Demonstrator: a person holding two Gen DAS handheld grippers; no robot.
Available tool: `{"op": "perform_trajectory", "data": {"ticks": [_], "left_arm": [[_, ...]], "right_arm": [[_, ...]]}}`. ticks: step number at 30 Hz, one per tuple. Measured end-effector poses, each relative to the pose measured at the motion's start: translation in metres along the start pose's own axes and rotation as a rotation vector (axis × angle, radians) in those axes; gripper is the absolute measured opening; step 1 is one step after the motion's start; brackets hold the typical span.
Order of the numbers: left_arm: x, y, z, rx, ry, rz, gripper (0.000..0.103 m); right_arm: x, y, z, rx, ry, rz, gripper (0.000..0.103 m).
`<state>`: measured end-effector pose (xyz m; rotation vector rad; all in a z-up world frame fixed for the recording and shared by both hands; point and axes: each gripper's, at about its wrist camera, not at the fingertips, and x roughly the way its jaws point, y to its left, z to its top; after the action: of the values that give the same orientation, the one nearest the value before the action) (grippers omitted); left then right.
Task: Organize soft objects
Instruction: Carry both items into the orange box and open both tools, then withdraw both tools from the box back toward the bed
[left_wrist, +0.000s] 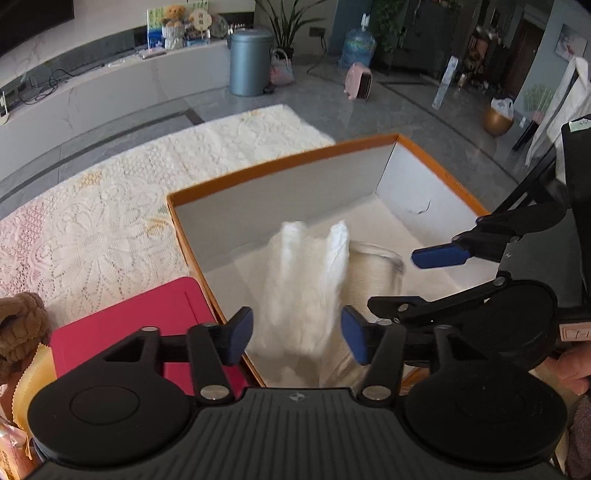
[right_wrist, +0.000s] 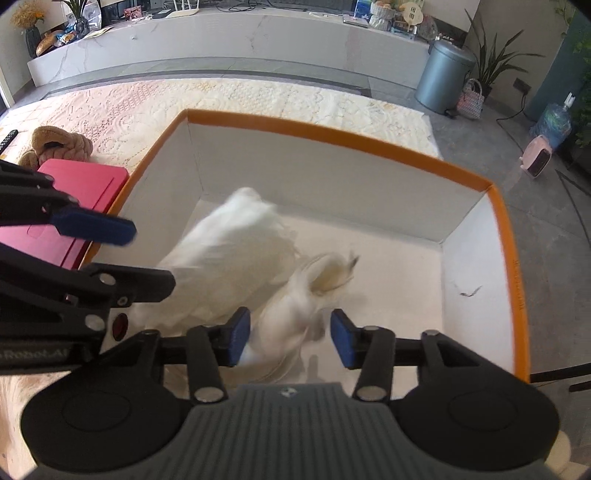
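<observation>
A white soft cloth-like object (left_wrist: 303, 291) lies blurred inside the orange-rimmed white box (left_wrist: 280, 158). My left gripper (left_wrist: 297, 338) is open just above it, jaws apart and empty. In the right wrist view the white soft object (right_wrist: 229, 266) and a cream fluffy piece (right_wrist: 295, 306) lie blurred in the box (right_wrist: 332, 134). My right gripper (right_wrist: 290, 338) is open above the cream piece, not gripping it. A brown plush toy (right_wrist: 55, 142) lies on the lace cloth left of the box.
A pink flat case (left_wrist: 147, 317) sits left of the box, with the plush (left_wrist: 22, 325) and a yellow cloth (left_wrist: 26, 380) beside it. The lace tablecloth (left_wrist: 110, 206) covers the table. A grey bin (right_wrist: 443, 77) stands on the floor beyond.
</observation>
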<state>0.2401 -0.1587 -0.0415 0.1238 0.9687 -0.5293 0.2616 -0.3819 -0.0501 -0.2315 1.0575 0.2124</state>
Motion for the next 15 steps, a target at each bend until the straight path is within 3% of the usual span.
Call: {"op": "perform_trajectory", "data": {"ticks": [4,15], "left_arm": [[-0.018,-0.004,-0.002,0.002,-0.031,-0.027,0.08],[-0.068,-0.015,-0.022,0.006,-0.152,-0.018,0.083]], "right_arm": [[-0.023,-0.003,0.0,-0.022,-0.027,-0.044,0.078],[-0.082,0.016,-0.017,-0.058,-0.14,-0.134,0.087]]}}
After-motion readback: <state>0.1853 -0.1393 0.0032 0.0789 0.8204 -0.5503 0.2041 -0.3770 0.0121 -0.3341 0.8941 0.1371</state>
